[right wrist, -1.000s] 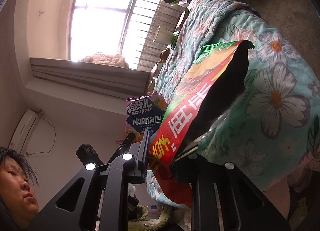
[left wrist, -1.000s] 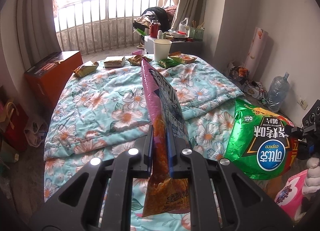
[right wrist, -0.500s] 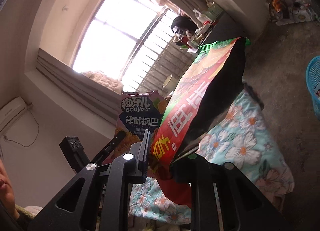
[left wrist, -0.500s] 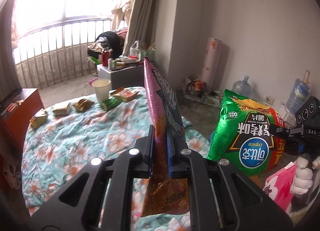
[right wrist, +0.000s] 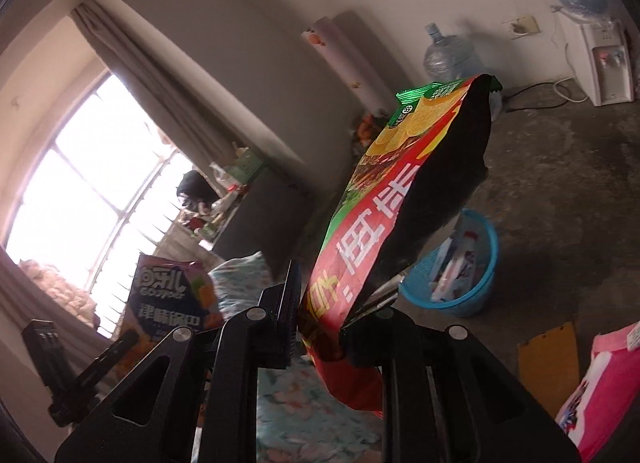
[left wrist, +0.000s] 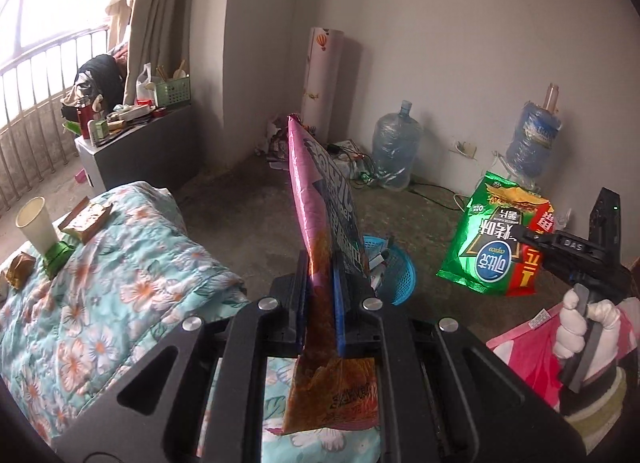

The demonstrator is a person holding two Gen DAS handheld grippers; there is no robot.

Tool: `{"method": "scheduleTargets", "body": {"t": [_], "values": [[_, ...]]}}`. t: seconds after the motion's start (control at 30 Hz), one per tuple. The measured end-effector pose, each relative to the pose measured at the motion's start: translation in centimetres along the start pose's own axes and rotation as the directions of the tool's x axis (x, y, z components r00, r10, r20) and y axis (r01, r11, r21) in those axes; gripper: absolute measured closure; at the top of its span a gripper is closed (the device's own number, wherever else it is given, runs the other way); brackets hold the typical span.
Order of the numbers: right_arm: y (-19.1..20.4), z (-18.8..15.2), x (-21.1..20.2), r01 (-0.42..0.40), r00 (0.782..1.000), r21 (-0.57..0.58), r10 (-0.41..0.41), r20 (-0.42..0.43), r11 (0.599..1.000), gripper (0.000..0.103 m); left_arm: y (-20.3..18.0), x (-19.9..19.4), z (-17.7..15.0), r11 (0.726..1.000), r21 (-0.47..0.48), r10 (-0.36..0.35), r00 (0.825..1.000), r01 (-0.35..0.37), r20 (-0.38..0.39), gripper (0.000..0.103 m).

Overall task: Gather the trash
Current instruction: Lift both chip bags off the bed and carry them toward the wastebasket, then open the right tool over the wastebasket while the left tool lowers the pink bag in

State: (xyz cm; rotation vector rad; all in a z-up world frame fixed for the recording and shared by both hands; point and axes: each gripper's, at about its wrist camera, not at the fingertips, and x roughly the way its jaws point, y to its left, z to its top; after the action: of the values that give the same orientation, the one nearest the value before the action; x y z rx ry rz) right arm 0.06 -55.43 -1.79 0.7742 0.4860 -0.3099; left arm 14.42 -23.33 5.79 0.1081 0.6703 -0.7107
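left gripper (left wrist: pixel 320 303): clamped on the pink snack bag (left wrist: pixel 316 199)
right gripper (right wrist: pixel 320 327): clamped on the green chip bag (right wrist: pixel 404 199)
tip: get each bag right over the blue basket (right wrist: pixel 476 287) before letting go, they're light and drift

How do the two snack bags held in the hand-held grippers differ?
The purple bag is mainly purple and dark blue; the green chip bag is green and red. The purple bag looks narrower, the green chip bag broader. Each is clamped by one hand-held gripper, above the floor near the blue basket.

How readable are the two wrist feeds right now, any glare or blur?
Left wrist view: window blown out white, fisheye bends the edges, blue basket sharp enough. Right wrist view: tilted, window glare again, purple snack bag blurred, red-green chip bag side in shadow.
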Motion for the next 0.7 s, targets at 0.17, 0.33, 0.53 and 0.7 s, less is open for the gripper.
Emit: {"method": "scheduleTargets", "body": {"t": [0.17, 0.33, 0.53, 0.7], "values": [[-4.5, 0.2, 9.8, 0.147, 0.988, 0.012, -0.146, -0.052, 0.989, 0.084, -0.1, 4.0, 0.7, 1.0, 0.023, -0.013, 0.998, 0.014, -0.06, 0.094], [-8.8, -1.6, 18.6, 0.24, 0.962, 0.03, -0.234, -0.138, 0.97, 0.084, 1.0, 6.9, 1.5, 1.0, 0.004, -0.016, 0.993, 0.017, -0.115, 0.094], [-14.0, -2.5, 28.4, 0.336, 0.922, 0.096, -0.306, -0.24, 0.937, 0.084, 1.7, 8.8, 1.8, 1.0, -0.003, -0.013, 0.988, 0.013, -0.152, 0.094], [-16.3, -3.3, 33.8, 0.357, 0.899, 0.123, -0.306, -0.313, 0.926, 0.084, 1.8, 10.3, 1.7, 1.0, 0.001, -0.001, 0.983, 0.002, -0.184, 0.094]]}}
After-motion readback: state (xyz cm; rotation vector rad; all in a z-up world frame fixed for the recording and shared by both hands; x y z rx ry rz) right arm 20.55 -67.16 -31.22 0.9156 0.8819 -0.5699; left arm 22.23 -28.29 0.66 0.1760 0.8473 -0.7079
